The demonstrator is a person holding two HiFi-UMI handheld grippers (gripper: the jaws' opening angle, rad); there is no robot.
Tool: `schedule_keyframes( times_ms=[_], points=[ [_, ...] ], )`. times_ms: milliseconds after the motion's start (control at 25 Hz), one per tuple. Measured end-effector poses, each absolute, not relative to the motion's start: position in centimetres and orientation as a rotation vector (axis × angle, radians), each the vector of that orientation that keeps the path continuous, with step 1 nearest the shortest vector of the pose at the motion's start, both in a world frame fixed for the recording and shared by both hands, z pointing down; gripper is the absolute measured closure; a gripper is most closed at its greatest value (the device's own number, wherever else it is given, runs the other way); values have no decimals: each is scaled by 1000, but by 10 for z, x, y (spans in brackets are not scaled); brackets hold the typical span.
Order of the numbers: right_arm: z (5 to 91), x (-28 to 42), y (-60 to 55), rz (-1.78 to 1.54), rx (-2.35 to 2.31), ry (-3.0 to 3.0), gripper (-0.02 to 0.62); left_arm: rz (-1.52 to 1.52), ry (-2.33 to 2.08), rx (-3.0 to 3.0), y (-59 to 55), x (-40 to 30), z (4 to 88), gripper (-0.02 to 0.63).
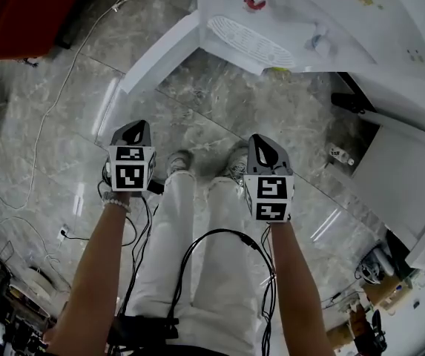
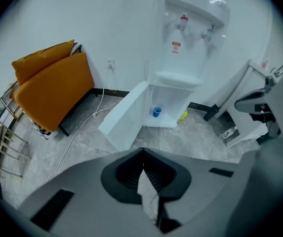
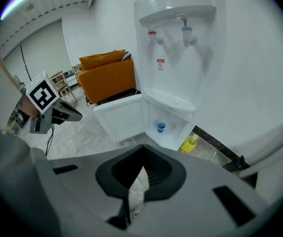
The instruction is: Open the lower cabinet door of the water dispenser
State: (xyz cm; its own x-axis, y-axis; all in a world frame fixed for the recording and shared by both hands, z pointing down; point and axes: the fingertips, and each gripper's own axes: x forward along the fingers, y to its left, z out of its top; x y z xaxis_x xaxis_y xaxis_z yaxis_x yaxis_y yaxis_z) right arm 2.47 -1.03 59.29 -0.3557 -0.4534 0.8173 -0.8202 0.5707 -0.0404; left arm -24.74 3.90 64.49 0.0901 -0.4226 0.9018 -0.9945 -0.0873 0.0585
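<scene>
Head view: at far left an orange sofa (image 1: 12, 13) is seen beside the grey marble floor (image 1: 49, 147), and a white cable (image 1: 67, 76) is laid across the tiles. Further right, the lower cabinet door (image 1: 156, 54) of the water dispenser (image 1: 308, 13) is found already swung wide open, out to the left of the cabinet, with its free edge well clear of the white body.

Below the door, the left claw (image 1: 133, 132) is held over the floor, well apart from the door. Its jaws are pressed together, and nothing is gripped between them. The person's white trousers (image 1: 197, 258) and shoes (image 1: 179, 162) are seen between the two claws. The right claw (image 1: 262, 150) is held likewise over the floor, with its jaws closed on nothing.

Left gripper view: a blue cup (image 2: 156, 111) is shown inside the opened lower compartment, and a yellow bottle (image 2: 182, 115) is set on the floor just beside the dispenser's base, to its right.

Right gripper view: the door, the cup and the bottle are shown again beyond the closed jaws, and the left claw's marker cube (image 3: 43, 95) is visible at the left.
</scene>
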Motion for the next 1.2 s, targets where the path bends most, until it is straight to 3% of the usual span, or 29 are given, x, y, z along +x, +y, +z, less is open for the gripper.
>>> schedule_keyframes(
  times_ms=[1200],
  points=[
    [318,-7,-38,380,1166,-2285,591,555,-1501,2165,-19,-184,310,594]
  ],
)
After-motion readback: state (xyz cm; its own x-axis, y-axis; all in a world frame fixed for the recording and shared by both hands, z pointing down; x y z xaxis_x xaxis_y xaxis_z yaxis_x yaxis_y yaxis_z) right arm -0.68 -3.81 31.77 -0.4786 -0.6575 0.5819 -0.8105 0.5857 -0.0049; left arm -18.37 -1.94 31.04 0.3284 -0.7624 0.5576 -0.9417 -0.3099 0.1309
